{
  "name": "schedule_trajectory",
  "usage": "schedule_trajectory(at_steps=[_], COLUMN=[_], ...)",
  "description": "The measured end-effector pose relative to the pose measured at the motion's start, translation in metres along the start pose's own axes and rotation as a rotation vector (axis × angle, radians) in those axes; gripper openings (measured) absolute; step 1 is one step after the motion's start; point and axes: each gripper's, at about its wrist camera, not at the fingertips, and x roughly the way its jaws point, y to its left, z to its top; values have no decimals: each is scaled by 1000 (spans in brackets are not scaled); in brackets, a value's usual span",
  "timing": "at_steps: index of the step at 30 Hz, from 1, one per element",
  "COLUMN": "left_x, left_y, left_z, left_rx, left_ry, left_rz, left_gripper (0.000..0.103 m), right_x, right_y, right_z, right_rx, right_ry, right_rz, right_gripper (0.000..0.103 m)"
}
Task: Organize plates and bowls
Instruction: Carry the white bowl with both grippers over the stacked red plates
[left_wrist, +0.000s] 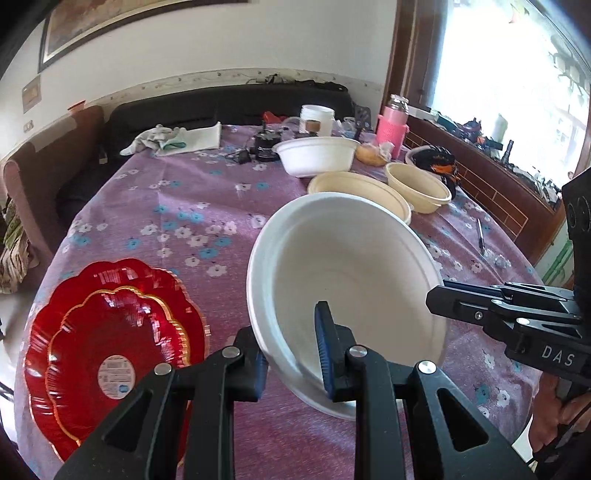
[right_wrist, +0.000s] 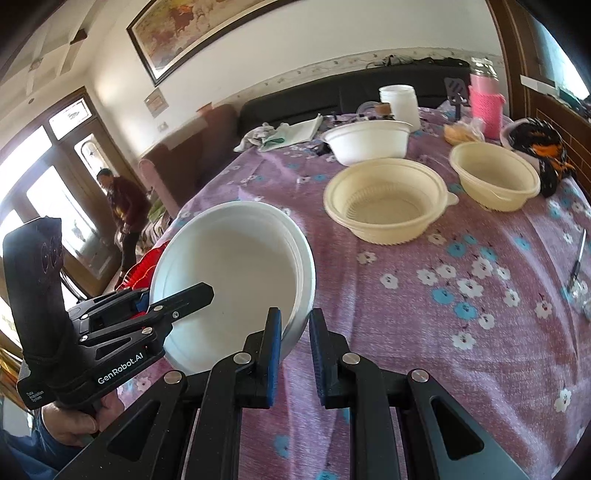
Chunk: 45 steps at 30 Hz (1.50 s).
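Purple floral tablecloth (left_wrist: 184, 206). Left gripper (left_wrist: 291, 354) pinches tilted white foam bowl (left_wrist: 351, 280) by its rim; red plates (left_wrist: 110, 332) left of fingers. Right gripper (right_wrist: 295, 354) straddles the rim, contact unclear.

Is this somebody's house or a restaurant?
Most likely somebody's house, a lived-in dining or living room. The flowered purple tablecloth, the dark sofa behind the table and the framed painting on the wall all look homely.
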Motion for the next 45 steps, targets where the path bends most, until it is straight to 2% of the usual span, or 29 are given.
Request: schedule_trajectory(at_steps=[8, 15, 20, 25, 31, 39, 45], left_x=[-17, -33, -35, -26, -21, -16, -16], left_y=[37, 87, 123, 152, 163, 163, 161], left_z=[-2, -15, -27, -44, -51, -54, -55], left_rx=[-70, -158, -230, -295, -318, -320, -316], left_ry=[-32, -38, -26, 19, 33, 33, 37], left_rz=[34, 87, 134, 171, 179, 197, 202], left_gripper=[22, 22, 22, 22, 22, 22, 26], right_x=[17, 44, 76, 115, 138, 141, 137], right_y=[36, 76, 107, 126, 137, 138, 137], right_z=[14, 24, 27, 24, 17, 16, 14], right_rx=[-59, -111, -153, -155, -158, -178, -172], right_ry=[21, 67, 122, 193, 237, 227, 220], right_rz=[25, 85, 125, 152, 151, 128, 138], right_gripper=[17, 17, 17, 17, 17, 18, 18])
